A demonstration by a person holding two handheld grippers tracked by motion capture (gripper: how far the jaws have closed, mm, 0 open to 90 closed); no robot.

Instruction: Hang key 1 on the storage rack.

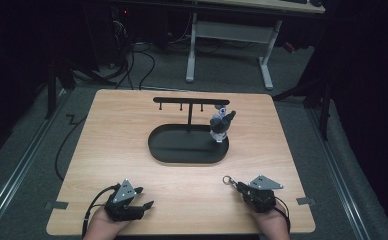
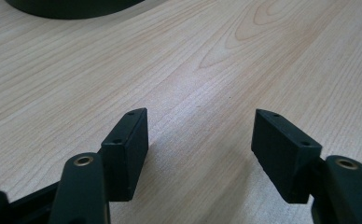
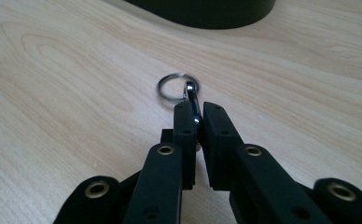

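A black oval tray (image 1: 182, 150) lies in the middle of the wooden bench (image 1: 107, 130). From it rises a thin black stand (image 1: 189, 102) with a crossbar and small hooks. A small grey figure keychain (image 1: 221, 127) stands at the tray's right end, just under the right tip of the crossbar; whether it hangs from a hook or leans there, I cannot tell.

The right claw (image 3: 195, 114) sits low at the near right of the bench, its jaws pressed almost together on a metal clip (image 3: 192, 100). Only a thin gap shows between the pads, and the clip fills it. The clip carries a silver key ring (image 3: 174, 86), which lies on the wood just past the jaw tips. In the high view the ring (image 1: 227, 179) sits between the right claw (image 1: 238, 186) and the tray, near the tray's front edge but apart from it. The clip's long axis runs in line with the jaws, ring end pointing away from the hand, toward the tray.

The left claw (image 2: 200, 140) rests at the near left of the bench, jaws spread wide with bare wood between them.
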